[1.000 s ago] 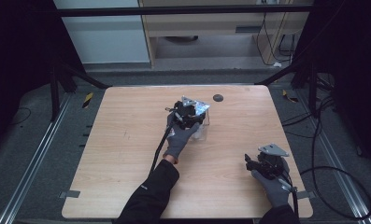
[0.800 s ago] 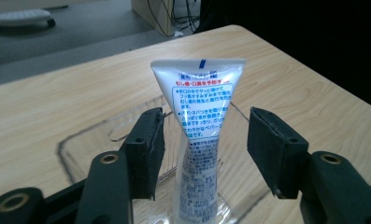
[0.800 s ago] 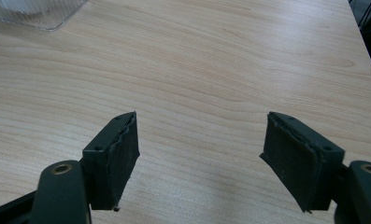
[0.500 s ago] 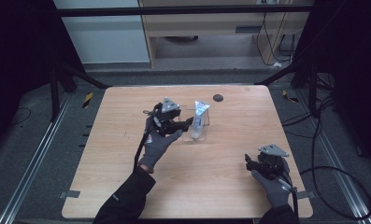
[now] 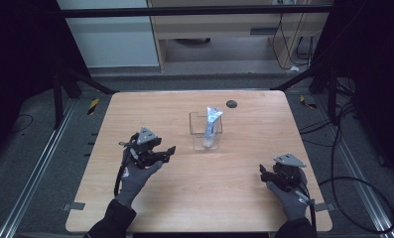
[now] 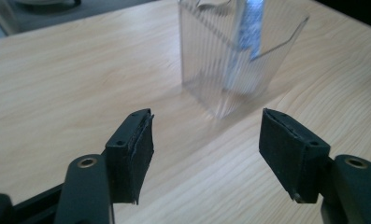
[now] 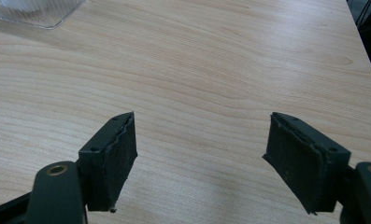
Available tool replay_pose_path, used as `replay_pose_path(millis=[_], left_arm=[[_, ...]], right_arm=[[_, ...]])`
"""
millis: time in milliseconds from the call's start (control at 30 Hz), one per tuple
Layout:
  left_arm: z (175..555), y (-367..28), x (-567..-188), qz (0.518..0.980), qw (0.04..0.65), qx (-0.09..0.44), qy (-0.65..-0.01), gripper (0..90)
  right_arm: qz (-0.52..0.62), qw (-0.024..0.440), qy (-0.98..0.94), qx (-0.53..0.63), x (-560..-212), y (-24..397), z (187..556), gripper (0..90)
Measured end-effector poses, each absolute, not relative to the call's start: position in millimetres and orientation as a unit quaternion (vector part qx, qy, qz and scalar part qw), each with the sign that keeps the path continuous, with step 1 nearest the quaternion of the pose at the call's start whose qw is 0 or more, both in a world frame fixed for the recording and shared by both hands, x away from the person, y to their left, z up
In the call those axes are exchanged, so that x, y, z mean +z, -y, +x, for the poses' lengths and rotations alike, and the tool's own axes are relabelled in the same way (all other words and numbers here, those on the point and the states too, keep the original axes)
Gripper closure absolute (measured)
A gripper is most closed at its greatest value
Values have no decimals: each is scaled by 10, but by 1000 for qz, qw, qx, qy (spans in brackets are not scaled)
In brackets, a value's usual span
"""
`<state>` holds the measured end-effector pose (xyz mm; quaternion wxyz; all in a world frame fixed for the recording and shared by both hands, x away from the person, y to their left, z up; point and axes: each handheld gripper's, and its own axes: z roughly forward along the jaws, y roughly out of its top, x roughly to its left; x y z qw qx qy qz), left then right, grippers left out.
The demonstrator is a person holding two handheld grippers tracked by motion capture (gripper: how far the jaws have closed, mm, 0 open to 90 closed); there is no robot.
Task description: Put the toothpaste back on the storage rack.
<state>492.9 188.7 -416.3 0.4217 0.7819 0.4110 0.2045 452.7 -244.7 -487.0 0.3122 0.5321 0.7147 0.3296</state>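
Since the earlier frame, left gripper (image 5: 170, 149) has drawn back from the container to left of centre in the high view, jaws having just been opening, now wide apart and empty. Table (image 5: 150, 106) spans mid-frame. Clear ribbed container (image 5: 205, 130) stands upright at centre, just beside the left gripper's tips; blue-and-white tube (image 5: 212, 120) stands inside, tilted. Right gripper (image 5: 262, 173), lower right, unmoved, jaws spread, empty.

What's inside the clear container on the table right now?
A blue and white tube stands upright inside the clear container, its crimped end sticking out above the rim. The ribbed walls blur its lower part, so its cap end and the container's floor are hard to make out.
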Motion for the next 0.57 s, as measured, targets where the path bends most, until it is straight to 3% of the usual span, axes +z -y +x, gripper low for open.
replay_pose_path(millis=[567], left_arm=[[4659,-2520,-4475,770,376,237,-458,313]], right_arm=[[528,310,-718,331,-4872,2439,4515,225]])
